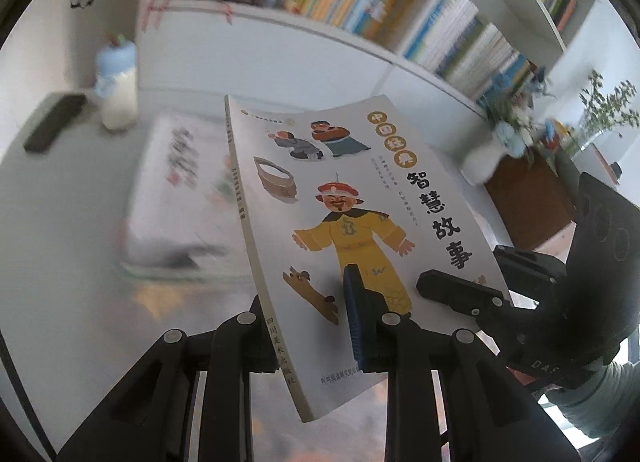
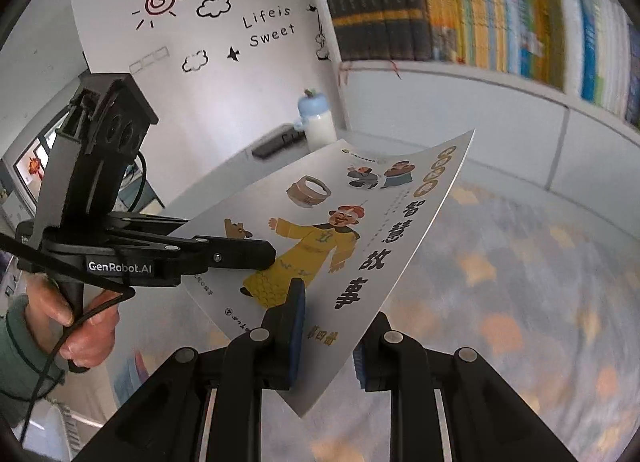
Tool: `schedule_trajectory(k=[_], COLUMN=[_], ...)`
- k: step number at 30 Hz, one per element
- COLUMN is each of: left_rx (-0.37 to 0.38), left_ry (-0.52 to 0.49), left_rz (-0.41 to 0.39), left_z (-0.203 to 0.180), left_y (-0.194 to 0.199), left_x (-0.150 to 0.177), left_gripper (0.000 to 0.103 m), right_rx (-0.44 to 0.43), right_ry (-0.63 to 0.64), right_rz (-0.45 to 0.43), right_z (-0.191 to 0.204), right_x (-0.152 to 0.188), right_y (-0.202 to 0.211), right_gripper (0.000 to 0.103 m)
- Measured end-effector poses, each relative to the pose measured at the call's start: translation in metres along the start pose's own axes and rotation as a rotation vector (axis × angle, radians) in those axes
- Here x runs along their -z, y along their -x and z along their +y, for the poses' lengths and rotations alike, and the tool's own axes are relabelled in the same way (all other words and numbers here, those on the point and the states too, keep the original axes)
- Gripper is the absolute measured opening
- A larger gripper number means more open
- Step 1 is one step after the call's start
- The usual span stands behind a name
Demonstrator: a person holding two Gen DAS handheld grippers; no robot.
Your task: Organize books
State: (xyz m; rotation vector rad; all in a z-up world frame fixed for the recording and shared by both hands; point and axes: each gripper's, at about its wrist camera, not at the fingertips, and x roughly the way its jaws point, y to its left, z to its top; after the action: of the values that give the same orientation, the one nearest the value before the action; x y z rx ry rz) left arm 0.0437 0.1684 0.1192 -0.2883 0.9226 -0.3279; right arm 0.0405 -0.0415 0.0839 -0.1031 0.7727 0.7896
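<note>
Both hand-held grippers, left [image 1: 308,302] and right [image 2: 326,326], clamp one white picture book [image 1: 340,229] lifted above the pale surface [image 1: 60,221]. Behind stand a white bookshelf [image 1: 280,41] packed with books, a bottle [image 1: 116,89], and a wall [image 2: 200,61] with drawn clouds.

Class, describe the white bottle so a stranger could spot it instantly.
Start at the white bookcase full of books. By its end, on the pale surface, stands the bottle. It alone is upright, milky white with a pale blue cap, beside a flat dark box.

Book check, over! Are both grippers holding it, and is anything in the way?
Left gripper, right gripper: both shut on book. Book lifted off the table, cover showing. Shelf ahead, nothing blocking.
</note>
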Motion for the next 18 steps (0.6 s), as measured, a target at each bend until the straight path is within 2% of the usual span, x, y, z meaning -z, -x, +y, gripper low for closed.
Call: schedule_trajectory(k=[5, 9, 15, 18], left_rx=[-0.018, -0.081, -0.061, -0.091], left_ry=[-0.015, -0.047, -0.048, -0.083], left_rz=[-0.027, -0.054, -0.048, -0.037], left_z=[0.041, 0.056, 0.075, 0.076], left_y=[-0.001, -0.006, -0.022, -0.034], left_x=[-0.031, -0.045, -0.052, -0.050], left_gripper=[0.022, 0.022, 0.022, 0.022], right_rx=[0.002, 0.024, 0.024, 0.036], right_ry=[-0.003, 0.017, -0.051, -0.070], right_rz=[-0.021, -0.025, -0.012, 0.012], right_z=[0.014, 0.024, 0.014, 0.006], right_x=[-0.040, -0.060, -0.073, -0.072], right_y=[-0.038, -0.062, -0.092, -0.105], right_gripper=[0.019, 0.020, 0.022, 0.023])
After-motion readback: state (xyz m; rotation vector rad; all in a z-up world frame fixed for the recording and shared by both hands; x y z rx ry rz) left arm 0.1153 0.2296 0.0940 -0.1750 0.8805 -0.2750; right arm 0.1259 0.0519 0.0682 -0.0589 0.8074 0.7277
